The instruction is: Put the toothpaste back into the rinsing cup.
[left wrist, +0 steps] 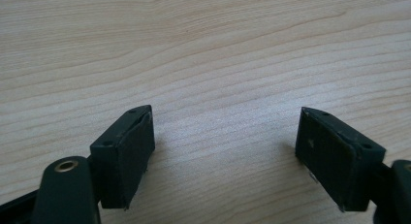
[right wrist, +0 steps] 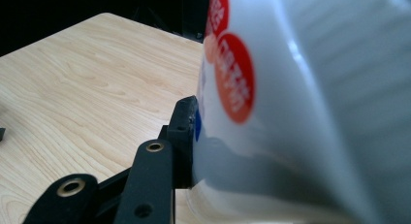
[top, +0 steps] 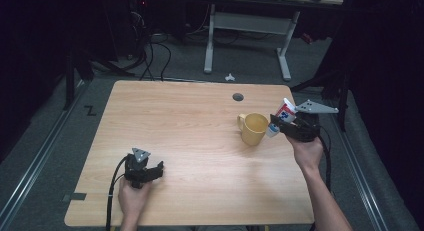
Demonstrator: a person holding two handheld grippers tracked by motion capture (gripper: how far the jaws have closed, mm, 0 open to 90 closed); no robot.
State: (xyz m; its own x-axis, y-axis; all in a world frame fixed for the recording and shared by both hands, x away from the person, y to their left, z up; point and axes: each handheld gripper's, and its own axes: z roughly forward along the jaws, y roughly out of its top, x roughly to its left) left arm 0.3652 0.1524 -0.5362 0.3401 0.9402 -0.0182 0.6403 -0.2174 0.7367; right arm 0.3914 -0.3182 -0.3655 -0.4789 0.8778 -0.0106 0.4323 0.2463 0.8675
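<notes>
Holding a white tube with red dots, my right gripper pinches it tilted just beside the yellow mug near the table's right edge. My left gripper rests near the front edge, jaws spread apart.

White tube with red dots, tilted, cap-down beside yellow mug
</notes>
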